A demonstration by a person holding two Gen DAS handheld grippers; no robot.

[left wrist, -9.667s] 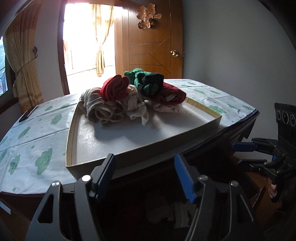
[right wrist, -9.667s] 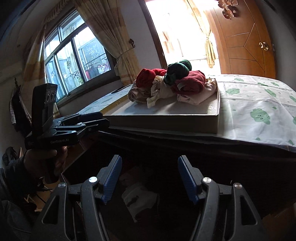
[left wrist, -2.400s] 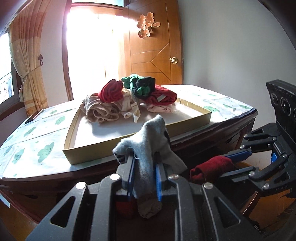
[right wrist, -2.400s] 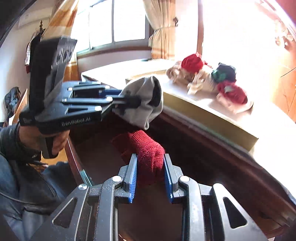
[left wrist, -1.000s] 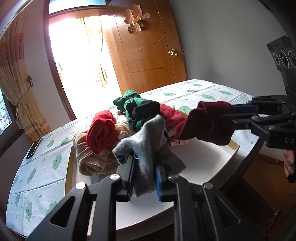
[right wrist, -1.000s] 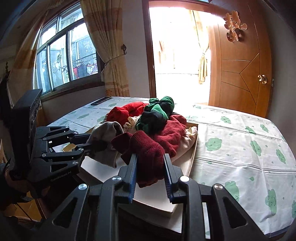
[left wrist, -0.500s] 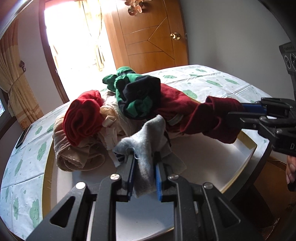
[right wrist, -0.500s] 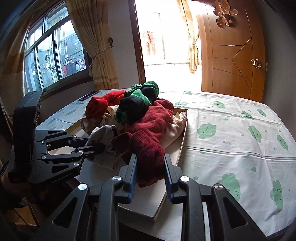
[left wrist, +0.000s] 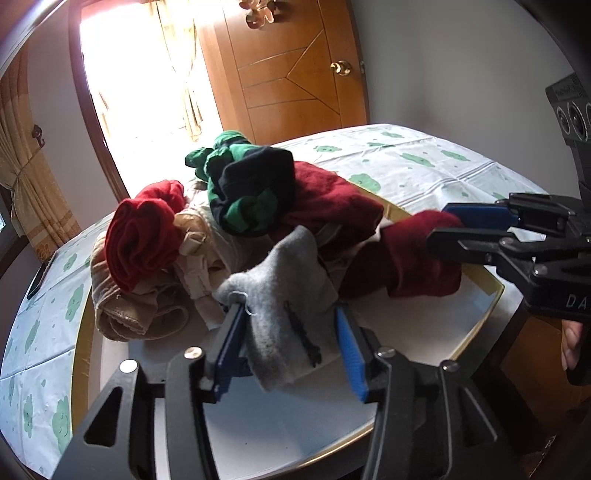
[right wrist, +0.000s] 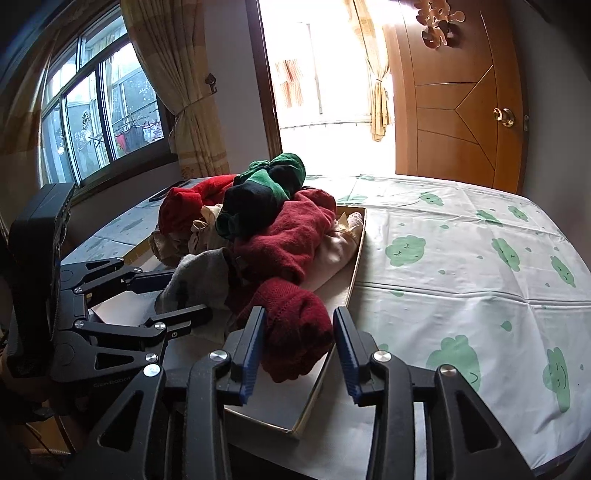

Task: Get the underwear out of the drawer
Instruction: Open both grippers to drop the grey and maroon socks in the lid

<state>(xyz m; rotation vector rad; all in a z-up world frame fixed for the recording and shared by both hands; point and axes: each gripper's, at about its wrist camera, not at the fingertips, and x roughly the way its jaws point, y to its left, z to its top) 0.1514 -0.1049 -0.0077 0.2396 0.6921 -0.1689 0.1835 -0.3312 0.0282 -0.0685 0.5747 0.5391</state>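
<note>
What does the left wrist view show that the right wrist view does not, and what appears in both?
Left wrist view only: fingertips of the person's hand below the right gripper, seen from the side.

Right wrist view only: the window with laundry outside and the left gripper, seen from the side.

Both: the shallow tray of piled clothes, the grey garment and dark red garment between opening jaws, the wooden door, the cloud-print tablecloth.

Wooden door (right wrist: 458, 107) with brass knob (right wrist: 503, 116) — upper right, gold ornament (right wrist: 439, 26) above, tied yellow curtain (right wrist: 184, 107) upper left, barred window (right wrist: 99, 114) — far left, cloud-print tablecloth (right wrist: 461, 258) at right
</note>
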